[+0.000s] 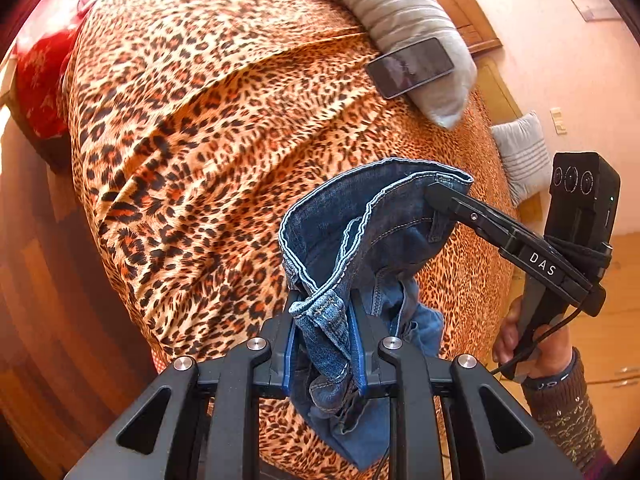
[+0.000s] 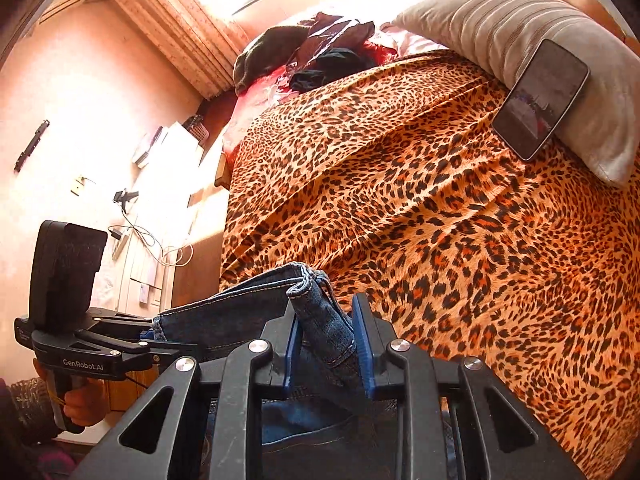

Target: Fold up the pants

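Note:
The blue denim pants (image 1: 352, 248) hang in the air above the leopard-print bed cover (image 1: 224, 128), held at the waistband by both grippers. My left gripper (image 1: 326, 344) is shut on one bunched end of the waistband. My right gripper (image 1: 434, 196) enters from the right and is shut on the other end. In the right wrist view my right gripper (image 2: 330, 344) is shut on a fold of denim (image 2: 320, 312), and the left gripper (image 2: 158, 340) pinches the waistband at the left. The legs hang below, mostly hidden.
A grey striped pillow (image 1: 404, 20) lies at the bed's head with a phone (image 1: 412, 66) leaning on it. A second small pillow (image 1: 520, 152) sits at the right edge. A heap of dark and red clothes (image 2: 320, 60) lies at the far end. Wooden floor surrounds the bed.

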Motion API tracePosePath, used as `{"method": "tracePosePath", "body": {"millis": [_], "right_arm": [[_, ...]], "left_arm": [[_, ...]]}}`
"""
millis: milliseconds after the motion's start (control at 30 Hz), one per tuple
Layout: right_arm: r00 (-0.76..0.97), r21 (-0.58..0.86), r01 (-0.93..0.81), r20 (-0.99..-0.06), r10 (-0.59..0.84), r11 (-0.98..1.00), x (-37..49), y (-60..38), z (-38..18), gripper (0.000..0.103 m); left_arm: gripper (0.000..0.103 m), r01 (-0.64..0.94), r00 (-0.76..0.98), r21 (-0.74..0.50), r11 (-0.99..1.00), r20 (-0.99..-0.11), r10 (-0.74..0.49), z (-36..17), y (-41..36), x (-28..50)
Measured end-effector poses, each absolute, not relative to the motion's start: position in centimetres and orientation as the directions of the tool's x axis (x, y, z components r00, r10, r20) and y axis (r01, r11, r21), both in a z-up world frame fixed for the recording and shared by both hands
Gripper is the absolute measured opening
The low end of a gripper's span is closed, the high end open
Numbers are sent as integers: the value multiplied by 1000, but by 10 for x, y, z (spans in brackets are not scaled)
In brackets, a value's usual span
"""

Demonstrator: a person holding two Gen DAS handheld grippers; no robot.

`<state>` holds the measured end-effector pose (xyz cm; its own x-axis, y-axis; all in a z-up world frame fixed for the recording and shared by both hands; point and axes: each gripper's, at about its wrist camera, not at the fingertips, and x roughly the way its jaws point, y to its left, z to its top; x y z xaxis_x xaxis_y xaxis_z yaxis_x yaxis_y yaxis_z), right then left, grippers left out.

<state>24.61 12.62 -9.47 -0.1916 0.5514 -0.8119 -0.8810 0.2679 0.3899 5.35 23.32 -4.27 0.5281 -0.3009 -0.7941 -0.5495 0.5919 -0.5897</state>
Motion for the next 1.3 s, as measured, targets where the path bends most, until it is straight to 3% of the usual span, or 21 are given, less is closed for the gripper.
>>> {"method": "tracePosePath", "body": {"millis": [167,367,600,733,867,967,1000,1167,1300], "right_arm": [[-145,426,-850,-755,640,311,237,50,-61,24],[-71,478,-778,-713,698,409,227,-68,-55,24],[-24,540,-576,-761,648,613,207,-207,-133,24],[-42,474,-464,-855,517,748,193,-257,-197,26],[-34,520,-366,-836,547,772,195,-298,-205,28],[-2,627,-285,-757,654,725,211,-315,-192,38],[4,661,-266,-727,686,702,217,-314,-189,49],[-4,673,-369,-690,723,641,241,-265,-174,61],[3,586,-515,-729,685,626,235,-214,-172,60]], "left_arm": [[20,-413,540,-527,742,-798,-266,9,176,45],[21,-211,504,-469,857,-804,-316,46,93,33],[23,-30,235,-492,870,-849,-473,-8,-16,50],[22,-102,17,-513,852,-858,-514,-73,-51,55],[24,-124,9,-548,827,-834,-551,-67,-43,41],[46,-146,84,-577,804,-817,-571,-50,-14,29],[51,-172,110,-585,792,-811,-575,-46,-3,27],[52,-377,213,-613,694,-787,-580,-52,53,32],[52,-412,192,-539,735,-840,-508,-67,53,49]]}}
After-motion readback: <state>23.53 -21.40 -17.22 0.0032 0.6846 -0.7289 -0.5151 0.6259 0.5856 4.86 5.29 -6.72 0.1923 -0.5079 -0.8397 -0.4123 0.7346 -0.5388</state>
